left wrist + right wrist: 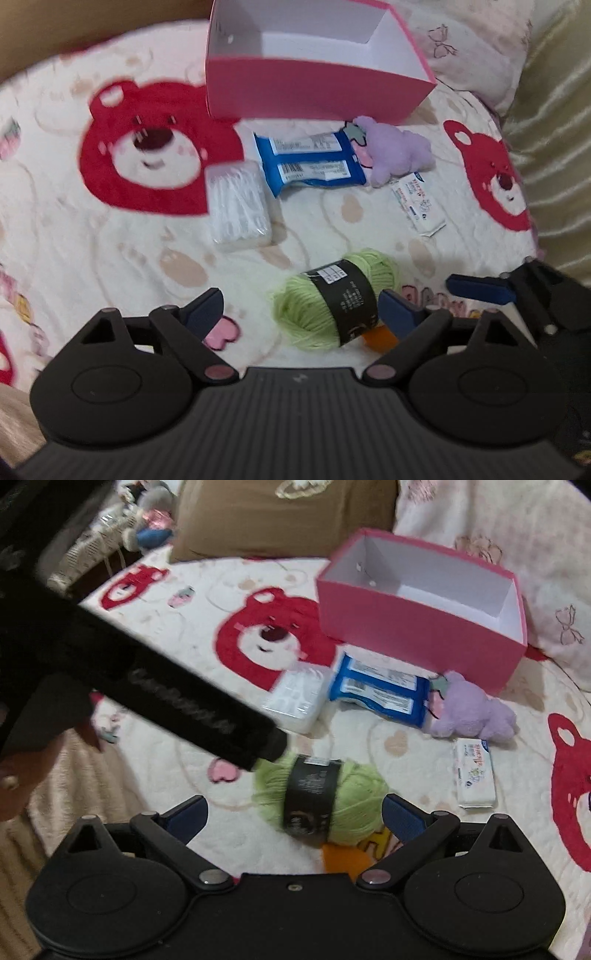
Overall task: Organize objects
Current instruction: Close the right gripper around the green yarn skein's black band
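On the bed (110, 240) lie one yarn ball (332, 299), one pink box (314, 88) (nothing inside), one blue pack (310, 158), one swab box (238, 206), one plush (395, 151) and one tissue pack (417, 203), all mid-bed. Left gripper (301, 308) and right gripper (293, 814): fingers spread, grasping nothing.

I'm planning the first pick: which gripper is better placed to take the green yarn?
Probably the right gripper: its open jaws sit either side of the green yarn, nearly centred. The left gripper, also open, has the yarn off toward its right finger.
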Demonstrator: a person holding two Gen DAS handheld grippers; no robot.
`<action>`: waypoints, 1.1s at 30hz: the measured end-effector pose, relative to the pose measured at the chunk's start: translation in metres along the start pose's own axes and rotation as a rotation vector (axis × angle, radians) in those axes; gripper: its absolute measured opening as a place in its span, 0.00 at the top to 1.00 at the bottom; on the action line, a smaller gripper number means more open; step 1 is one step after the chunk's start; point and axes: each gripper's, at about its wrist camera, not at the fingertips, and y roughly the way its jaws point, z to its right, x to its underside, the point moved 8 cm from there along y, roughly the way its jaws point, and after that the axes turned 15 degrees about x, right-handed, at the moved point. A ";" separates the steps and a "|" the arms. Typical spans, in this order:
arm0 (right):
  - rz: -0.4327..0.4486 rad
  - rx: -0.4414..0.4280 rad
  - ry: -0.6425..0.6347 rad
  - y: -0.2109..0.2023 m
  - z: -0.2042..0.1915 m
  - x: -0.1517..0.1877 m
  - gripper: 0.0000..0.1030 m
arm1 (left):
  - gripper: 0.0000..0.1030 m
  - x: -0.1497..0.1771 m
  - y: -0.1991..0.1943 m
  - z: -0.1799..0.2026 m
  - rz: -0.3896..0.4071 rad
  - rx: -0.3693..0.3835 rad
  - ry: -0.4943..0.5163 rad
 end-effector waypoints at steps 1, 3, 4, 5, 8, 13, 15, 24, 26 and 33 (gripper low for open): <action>-0.022 0.003 0.003 0.006 0.002 0.001 0.02 | 0.12 0.000 0.004 -0.004 0.003 0.024 -0.025; -0.054 0.006 0.002 0.017 0.005 0.002 0.02 | 0.12 0.001 0.011 -0.010 0.008 0.055 -0.044; -0.072 0.005 0.012 0.021 0.006 0.004 0.02 | 0.12 0.001 0.014 -0.011 0.014 0.069 -0.042; -0.087 -0.005 0.015 0.025 0.005 0.005 0.02 | 0.13 0.002 0.016 -0.012 0.021 0.081 -0.043; -0.102 -0.017 -0.028 0.033 0.000 0.008 0.02 | 0.22 0.005 0.016 -0.015 0.076 0.089 -0.053; -0.155 -0.004 -0.087 0.054 -0.006 0.013 0.02 | 0.22 0.008 0.023 -0.018 0.096 0.165 -0.084; -0.165 0.018 -0.069 0.061 0.000 0.011 0.02 | 0.22 0.009 0.028 -0.019 0.087 0.184 -0.086; -0.221 -0.001 0.008 0.088 0.003 0.020 0.03 | 0.22 0.025 0.057 -0.030 -0.018 0.147 -0.122; -0.217 0.003 0.004 0.091 0.002 0.022 0.03 | 0.24 0.026 0.064 -0.036 -0.020 0.173 -0.157; -0.158 0.007 0.003 0.094 -0.003 0.014 0.14 | 0.39 0.026 0.063 -0.045 0.047 0.222 -0.208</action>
